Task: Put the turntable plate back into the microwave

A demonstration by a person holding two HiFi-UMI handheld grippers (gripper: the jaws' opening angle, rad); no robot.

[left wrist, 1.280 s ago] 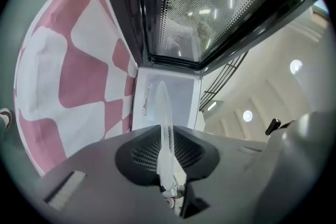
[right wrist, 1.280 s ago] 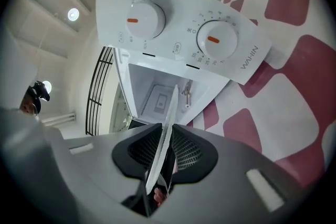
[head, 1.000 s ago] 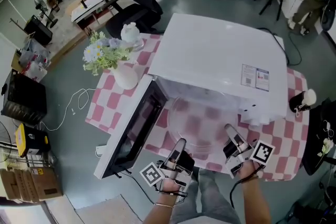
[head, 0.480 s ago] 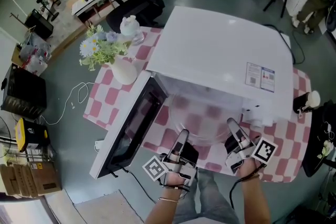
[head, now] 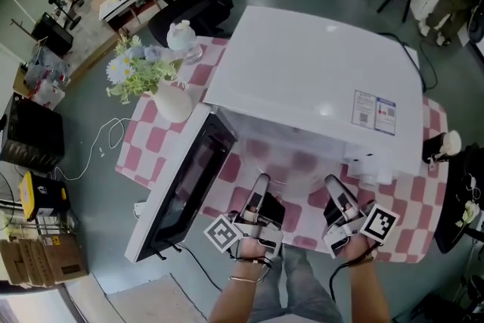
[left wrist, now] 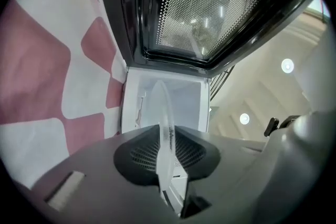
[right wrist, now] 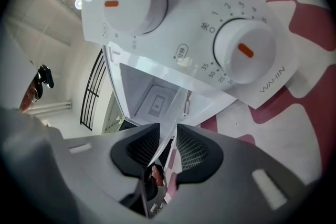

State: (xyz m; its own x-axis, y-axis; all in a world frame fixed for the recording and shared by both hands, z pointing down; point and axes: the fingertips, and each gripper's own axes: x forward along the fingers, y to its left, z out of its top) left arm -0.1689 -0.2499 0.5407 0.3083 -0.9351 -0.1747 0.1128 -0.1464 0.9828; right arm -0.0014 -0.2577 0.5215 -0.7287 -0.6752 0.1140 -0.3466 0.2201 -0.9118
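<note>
I hold the turntable plate [head: 291, 172] by its near rim, one gripper at each side of the microwave [head: 318, 79] mouth. The clear glass lies flat and reaches from my jaws into the microwave's open cavity, low over the floor of it; whether it rests there I cannot tell. The left gripper [head: 261, 184] sits at the door side of the opening, just beside the microwave's door [head: 185, 189], which swings wide to the left. In the left gripper view the plate [left wrist: 164, 107] stands edge-on between the jaws of the left gripper [left wrist: 167, 140]. These jaws have just been opening, yet the pads look to lie against the glass on both sides, the gap narrow.

The right gripper [head: 333, 185] is at the other side of the mouth, below the microwave's control panel [right wrist: 210, 34] with its two dials. There the rim of the plate [right wrist: 176, 107] runs slantwise through the right gripper [right wrist: 169, 136], jaws closed down on it, only the thin glass between them. Under the microwave lies a pink-and-white checked cloth [head: 412, 200].
</note>
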